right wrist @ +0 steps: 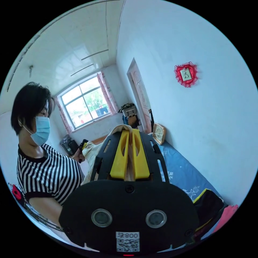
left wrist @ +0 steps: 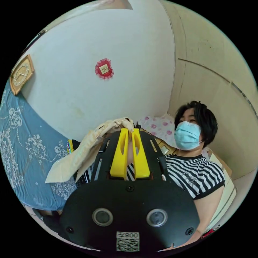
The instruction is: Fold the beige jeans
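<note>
Both grippers, left and right, have their fingers clenched on the jeans, pinched at the fingertips and hanging in the air. I judge the grip thin: a pull could slip the cloth out, and it would drop to the bed beyond the fingers.

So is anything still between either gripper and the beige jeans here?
Nothing visible. The left gripper has its jaws closed on an edge of the beige jeans, which hang from it. The right gripper also pinches beige cloth between its closed jaws. Both grips are direct, and the jeans are held up above the blue bedding.
</note>
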The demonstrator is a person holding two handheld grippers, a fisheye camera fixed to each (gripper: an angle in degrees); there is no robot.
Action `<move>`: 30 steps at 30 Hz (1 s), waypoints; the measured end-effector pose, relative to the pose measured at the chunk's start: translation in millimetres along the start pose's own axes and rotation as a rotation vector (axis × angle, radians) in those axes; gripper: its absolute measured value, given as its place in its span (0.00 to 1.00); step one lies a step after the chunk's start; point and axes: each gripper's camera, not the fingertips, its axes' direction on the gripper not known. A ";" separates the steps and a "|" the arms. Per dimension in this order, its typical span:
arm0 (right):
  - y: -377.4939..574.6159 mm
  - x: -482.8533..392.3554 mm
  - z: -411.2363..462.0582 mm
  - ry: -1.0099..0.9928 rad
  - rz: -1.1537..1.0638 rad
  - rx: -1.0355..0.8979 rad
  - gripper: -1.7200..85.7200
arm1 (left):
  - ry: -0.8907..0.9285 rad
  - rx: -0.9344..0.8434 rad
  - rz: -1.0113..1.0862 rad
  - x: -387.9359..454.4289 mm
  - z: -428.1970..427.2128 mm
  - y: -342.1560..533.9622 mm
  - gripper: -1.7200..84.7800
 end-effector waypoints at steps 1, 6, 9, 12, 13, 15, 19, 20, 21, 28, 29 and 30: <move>-16.2 3.9 28.8 -0.010 -0.005 -0.033 0.04 | -0.004 0.014 0.001 -5.7 -7.0 0.6 0.05; -101.3 26.1 215.2 -0.038 -0.038 -0.237 0.05 | -0.115 0.183 -0.040 -87.5 -94.6 1.2 0.05; -156.7 40.1 390.9 0.004 -0.060 -0.445 0.07 | -0.259 0.301 -0.098 -157.6 -162.8 -9.2 0.06; -177.4 45.9 586.0 0.204 -0.092 -0.727 0.09 | -0.400 0.412 -0.193 -252.4 -242.8 -24.9 0.06; -169.6 46.1 657.9 0.317 -0.125 -0.843 0.08 | -0.439 0.415 -0.216 -272.8 -258.9 -26.4 0.06; -144.7 48.5 750.1 0.445 -0.161 -0.996 0.08 | -0.575 0.415 -0.417 -354.5 -319.7 -16.1 0.07; -55.4 56.8 866.5 0.343 -0.134 -1.162 0.07 | -0.615 0.436 -0.726 -441.7 -386.8 37.7 0.08; -22.1 65.0 879.5 0.298 -0.069 -1.183 0.07 | -0.604 0.451 -0.801 -461.4 -400.5 57.2 0.08; -4.0 70.7 884.1 0.272 -0.027 -1.202 0.07 | -0.576 0.434 -0.863 -481.2 -409.8 73.8 0.08; 236.1 134.4 825.2 0.071 0.857 -1.177 0.08 | -0.601 0.136 -1.084 -586.0 -415.8 96.5 0.10; 269.9 133.0 803.4 0.069 0.994 -1.105 0.09 | -0.596 0.075 -1.095 -607.6 -413.0 92.0 0.10; 285.6 130.7 793.3 0.070 1.051 -1.073 0.09 | -0.589 0.018 -1.102 -629.6 -409.9 86.6 0.10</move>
